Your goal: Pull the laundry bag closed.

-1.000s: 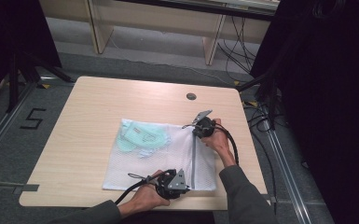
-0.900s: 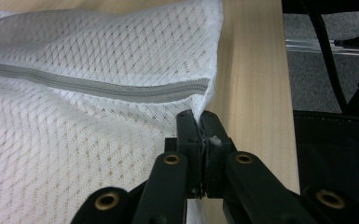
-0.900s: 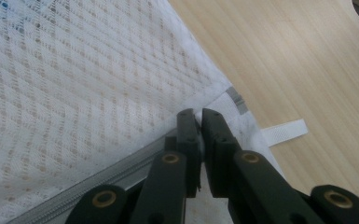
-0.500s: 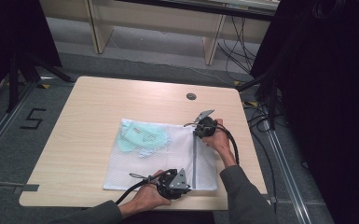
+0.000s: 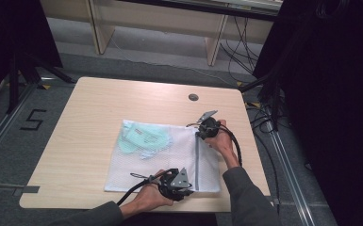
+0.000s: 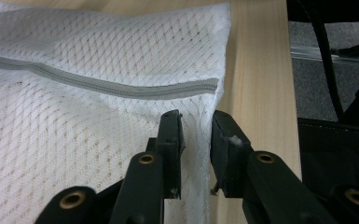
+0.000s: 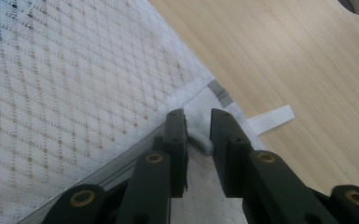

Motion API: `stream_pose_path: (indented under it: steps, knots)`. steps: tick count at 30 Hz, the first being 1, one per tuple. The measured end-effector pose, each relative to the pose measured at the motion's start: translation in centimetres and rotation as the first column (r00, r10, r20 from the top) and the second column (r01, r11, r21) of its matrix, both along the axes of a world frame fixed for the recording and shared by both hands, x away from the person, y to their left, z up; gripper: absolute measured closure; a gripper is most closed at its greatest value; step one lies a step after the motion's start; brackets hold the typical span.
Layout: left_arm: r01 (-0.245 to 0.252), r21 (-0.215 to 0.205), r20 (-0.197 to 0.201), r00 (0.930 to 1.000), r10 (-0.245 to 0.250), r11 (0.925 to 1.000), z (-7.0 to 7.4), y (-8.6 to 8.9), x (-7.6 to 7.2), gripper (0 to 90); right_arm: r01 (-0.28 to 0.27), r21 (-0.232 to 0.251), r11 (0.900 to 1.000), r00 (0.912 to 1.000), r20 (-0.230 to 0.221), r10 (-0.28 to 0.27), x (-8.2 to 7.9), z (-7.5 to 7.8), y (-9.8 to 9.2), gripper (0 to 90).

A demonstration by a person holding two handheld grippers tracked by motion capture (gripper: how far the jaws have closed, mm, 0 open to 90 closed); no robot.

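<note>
White mesh laundry bag (image 5: 162,162) lies flat on the wooden table (image 5: 99,108), toward the near right part, its near edge close to the table's near edge. Pale green garment (image 5: 144,137) inside the bag, at its far left corner. Grey zipper (image 5: 197,160) runs from far to near along the bag's right side.

Left gripper (image 5: 185,188) in the person's left hand (image 5: 148,197), at the bag's near right corner by the table's near edge. In the left gripper view the left gripper (image 6: 196,133) has its jaws a little apart with the bag's mesh edge between them, just past the zipper (image 6: 121,86) end; cannot tell if the pads actually press the fabric.

Right gripper (image 5: 199,133) in the right hand (image 5: 222,141), at the bag's far right corner. In the right gripper view the right gripper (image 7: 198,130) has jaws slightly apart around a small white zipper pull (image 7: 200,140); contact unclear. White ribbon loop (image 7: 270,119) sticks out from the bag corner onto the bare wood. Round grommet (image 5: 193,97) in the table near the far edge.
</note>
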State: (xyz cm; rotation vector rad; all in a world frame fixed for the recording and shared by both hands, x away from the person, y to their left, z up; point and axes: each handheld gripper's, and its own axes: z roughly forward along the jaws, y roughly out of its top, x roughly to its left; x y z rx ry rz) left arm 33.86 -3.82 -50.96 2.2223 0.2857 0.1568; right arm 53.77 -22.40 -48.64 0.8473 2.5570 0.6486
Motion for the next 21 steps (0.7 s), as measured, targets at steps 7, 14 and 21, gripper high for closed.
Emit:
stream_pose_path:
  steps: [7,14,21]
  knots:
    - [-0.011,-0.03,-0.027,0.9996,0.01,0.9995,0.6,0.3,0.1,62.6,0.008,0.029,1.0,0.9998,0.016,-0.009,0.0,0.3,-0.2,68.8]
    - [-0.061,-0.049,-0.052,0.9969,0.059,0.9969,1.5,1.1,0.6,52.1,0.037,0.062,0.997,0.9991,0.019,-0.038,-0.3,0.6,-0.4,59.6]
    - [-0.089,-0.057,-0.045,0.9953,0.086,0.9944,2.6,2.5,0.8,40.6,0.064,0.125,0.99,0.9979,-0.006,-0.064,-1.3,1.8,-0.4,50.1]
